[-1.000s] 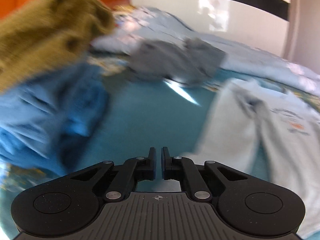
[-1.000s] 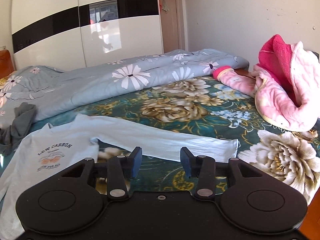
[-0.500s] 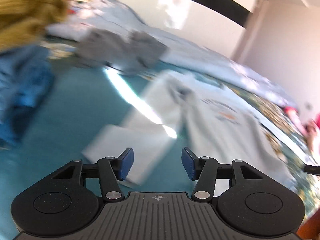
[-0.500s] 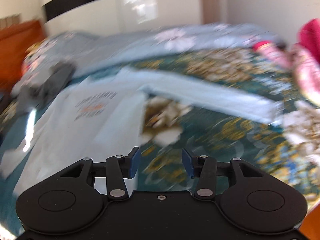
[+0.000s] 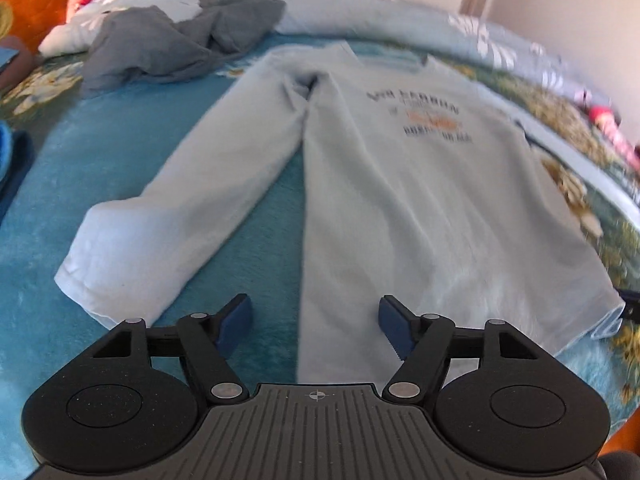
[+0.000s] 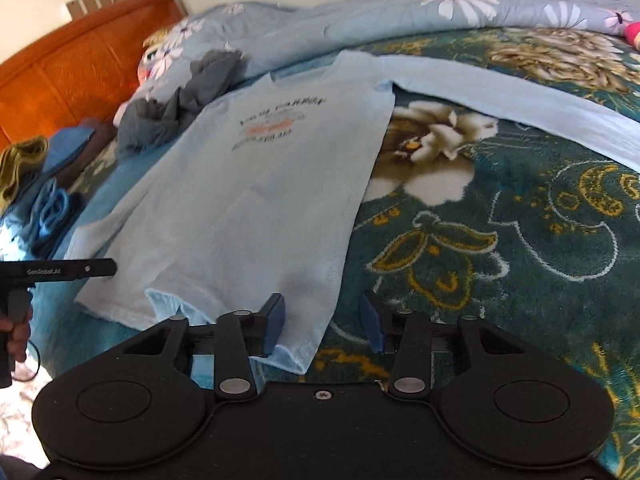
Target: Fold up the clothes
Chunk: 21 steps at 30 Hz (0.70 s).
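A pale blue long-sleeved shirt (image 5: 432, 200) with a dark and orange chest print lies flat, front up, on the bed. Its left sleeve (image 5: 180, 216) lies down beside the body; its right sleeve (image 6: 520, 100) stretches out sideways. My left gripper (image 5: 316, 330) is open and empty just above the hem's left corner. My right gripper (image 6: 322, 326) is open and empty, straddling the hem's right corner (image 6: 296, 356). The left gripper also shows in the right wrist view (image 6: 60, 272) at the far left.
A crumpled grey garment (image 5: 180, 36) lies by the shirt's collar. A light blue flowered quilt (image 6: 440, 16) runs along the far side. Folded blue, brown and olive clothes (image 6: 44, 164) are stacked near the orange headboard (image 6: 80, 64). The floral teal blanket (image 6: 500, 240) covers the bed.
Both grippers swung toward the shirt's hem and dropped close to it. The left gripper went from shut to wide open. The right gripper stayed open.
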Each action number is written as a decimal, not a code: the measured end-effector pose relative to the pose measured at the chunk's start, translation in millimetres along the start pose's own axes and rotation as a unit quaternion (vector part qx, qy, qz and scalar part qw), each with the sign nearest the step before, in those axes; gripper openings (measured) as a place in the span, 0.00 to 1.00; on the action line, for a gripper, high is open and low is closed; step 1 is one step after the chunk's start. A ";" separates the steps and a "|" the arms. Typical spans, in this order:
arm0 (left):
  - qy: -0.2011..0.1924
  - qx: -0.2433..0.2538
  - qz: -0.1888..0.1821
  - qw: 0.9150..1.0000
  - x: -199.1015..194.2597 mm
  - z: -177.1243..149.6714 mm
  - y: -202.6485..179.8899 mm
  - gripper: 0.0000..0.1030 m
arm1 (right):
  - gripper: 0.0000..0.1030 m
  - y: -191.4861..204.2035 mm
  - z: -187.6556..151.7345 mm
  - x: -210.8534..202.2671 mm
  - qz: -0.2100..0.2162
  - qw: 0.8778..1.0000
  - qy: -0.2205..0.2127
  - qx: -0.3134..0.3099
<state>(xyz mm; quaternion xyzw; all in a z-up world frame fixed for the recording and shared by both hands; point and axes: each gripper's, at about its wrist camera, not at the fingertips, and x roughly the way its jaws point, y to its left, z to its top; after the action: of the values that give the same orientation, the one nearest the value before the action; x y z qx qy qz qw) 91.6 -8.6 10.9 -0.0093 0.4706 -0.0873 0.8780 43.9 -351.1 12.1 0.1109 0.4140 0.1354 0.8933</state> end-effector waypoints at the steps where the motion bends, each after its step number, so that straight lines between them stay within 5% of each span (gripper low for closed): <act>1: 0.012 0.000 0.002 1.000 -0.3 0.6 -2.0 0.66 | 0.38 2.6 1.2 0.1 -0.003 1.000 0.010 0.001; 4: 0.047 -0.023 0.004 0.999 -1.5 3.1 -5.3 0.65 | 0.27 8.1 6.8 1.8 -0.015 0.998 0.049 0.024; 5: 0.055 -0.034 0.008 0.998 -1.1 5.1 -5.9 0.64 | 0.16 9.9 9.4 2.7 -0.019 0.997 0.062 0.035; 7: 0.068 -0.057 0.022 0.996 -0.2 10.5 -5.5 0.54 | 0.07 8.9 15.0 5.3 -0.020 0.993 0.088 0.072; 11: 0.093 -0.109 0.027 0.989 -6.1 21.5 3.3 0.02 | 0.04 1.9 32.3 0.4 -0.046 0.984 0.121 0.124; 21: 0.117 -0.110 0.049 0.986 -35.2 32.1 -22.9 0.01 | 0.04 -6.0 65.1 -23.2 -0.129 0.976 0.166 0.050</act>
<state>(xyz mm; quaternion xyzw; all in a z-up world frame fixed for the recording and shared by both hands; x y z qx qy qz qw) 95.8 -27.5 60.0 -0.0720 0.5765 0.0076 0.8139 80.5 -370.1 67.8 0.0771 0.5733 0.0145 0.8156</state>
